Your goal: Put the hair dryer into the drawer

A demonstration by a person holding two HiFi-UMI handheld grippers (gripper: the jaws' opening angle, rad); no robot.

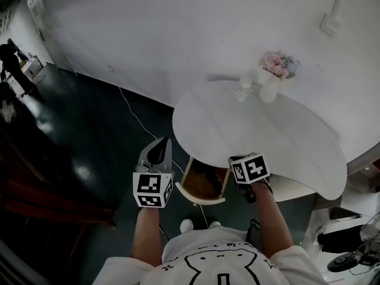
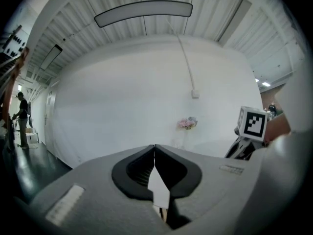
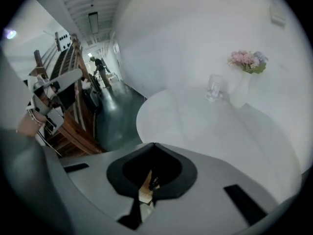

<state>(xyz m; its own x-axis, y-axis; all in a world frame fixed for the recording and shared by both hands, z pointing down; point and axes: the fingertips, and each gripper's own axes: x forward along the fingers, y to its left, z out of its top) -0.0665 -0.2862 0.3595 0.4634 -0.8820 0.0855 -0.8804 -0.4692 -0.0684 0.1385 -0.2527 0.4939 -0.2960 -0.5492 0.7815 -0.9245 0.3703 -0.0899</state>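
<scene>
Table [image 1: 261,135]: white top, smooth, matt
Drawer [image 1: 199,198]: pale wood, smooth rim
Floor [image 1: 89,135]: dark, glossy, reflective
Left gripper [image 2: 154,147] and right gripper [image 3: 154,145]: grey matt plastic shells; black matt pads [image 2: 139,173], ribbed on the left one
Vase [image 1: 270,89]: white, smooth
Wall [image 1: 178,34]: white, matt

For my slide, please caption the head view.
Left gripper and right gripper, both shut, flank the open drawer under a white table.
</scene>
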